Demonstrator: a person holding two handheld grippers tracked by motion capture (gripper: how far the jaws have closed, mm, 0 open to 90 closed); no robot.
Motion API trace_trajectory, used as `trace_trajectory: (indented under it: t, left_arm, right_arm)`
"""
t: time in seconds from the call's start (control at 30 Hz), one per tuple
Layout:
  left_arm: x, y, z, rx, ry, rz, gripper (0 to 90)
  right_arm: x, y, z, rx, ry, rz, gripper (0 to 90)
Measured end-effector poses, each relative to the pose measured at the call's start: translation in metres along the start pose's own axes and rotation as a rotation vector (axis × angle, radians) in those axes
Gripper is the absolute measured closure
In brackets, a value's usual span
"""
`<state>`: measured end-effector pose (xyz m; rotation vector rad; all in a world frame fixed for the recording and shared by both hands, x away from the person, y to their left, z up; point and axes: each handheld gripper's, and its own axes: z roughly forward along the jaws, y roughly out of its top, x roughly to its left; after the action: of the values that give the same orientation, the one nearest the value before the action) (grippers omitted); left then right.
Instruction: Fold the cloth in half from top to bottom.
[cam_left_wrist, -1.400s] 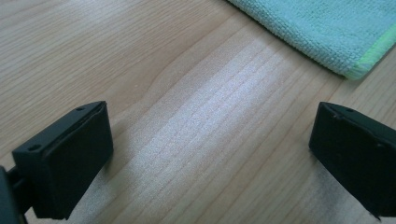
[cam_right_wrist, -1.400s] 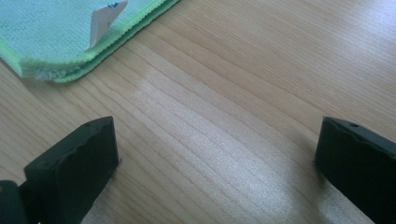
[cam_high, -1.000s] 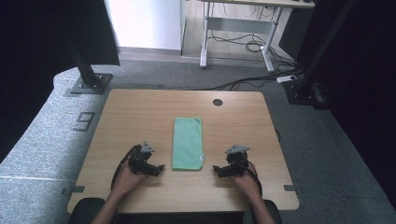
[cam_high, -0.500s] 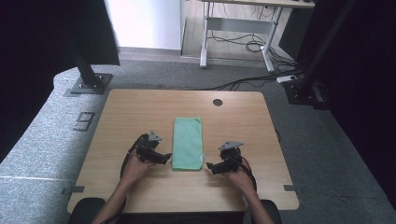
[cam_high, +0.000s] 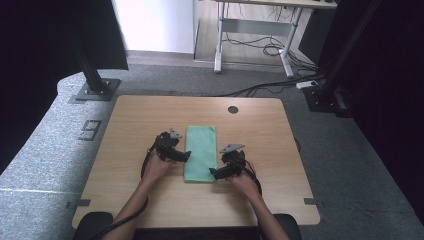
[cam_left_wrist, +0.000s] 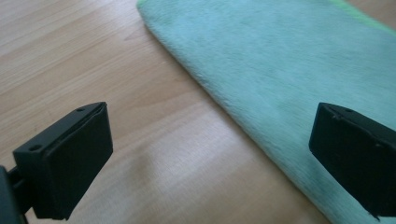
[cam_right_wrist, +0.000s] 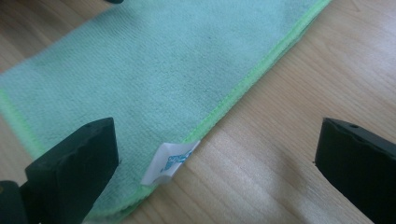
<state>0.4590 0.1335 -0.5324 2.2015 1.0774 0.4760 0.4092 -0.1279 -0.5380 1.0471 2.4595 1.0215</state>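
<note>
A folded green towel (cam_high: 201, 152) is laid flat on the table (cam_high: 125, 120), between the two grippers and near the front edge; no container is seen. The left gripper (cam_high: 186, 155) is held with its jaws wide, one over bare wood and one over the towel's long folded edge (cam_left_wrist: 224, 100), while the right gripper (cam_high: 213, 173) is likewise spread wide, astride the towel's stitched edge, with a white tag (cam_right_wrist: 169, 162) between the jaws. Bare tabletop is left beyond the towel's far end and outside both grippers.
</note>
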Motion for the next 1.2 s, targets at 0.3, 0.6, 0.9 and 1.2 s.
trace_trajectory:
  t: [0.3,0.6,0.9,1.2]
  left_arm:
    - [0.0,-0.003,0.011,0.043,0.012,0.004,0.6]
    - [-0.008,-0.015,0.001,0.056,-0.04,0.02,2.0]
    - [-0.024,-0.034,-0.015,0.048,-0.086,0.03,2.7]
    - [-0.025,-0.041,-0.018,0.02,-0.097,0.021,2.6]
  right_arm:
    - [0.0,-0.007,0.009,0.047,-0.008,-0.002,0.0]
    - [0.016,-0.018,-0.001,0.053,0.016,-0.026,0.4]
    - [0.038,-0.033,-0.018,0.071,0.049,-0.056,1.6]
    - [0.031,-0.018,-0.028,0.016,0.061,-0.039,1.3]
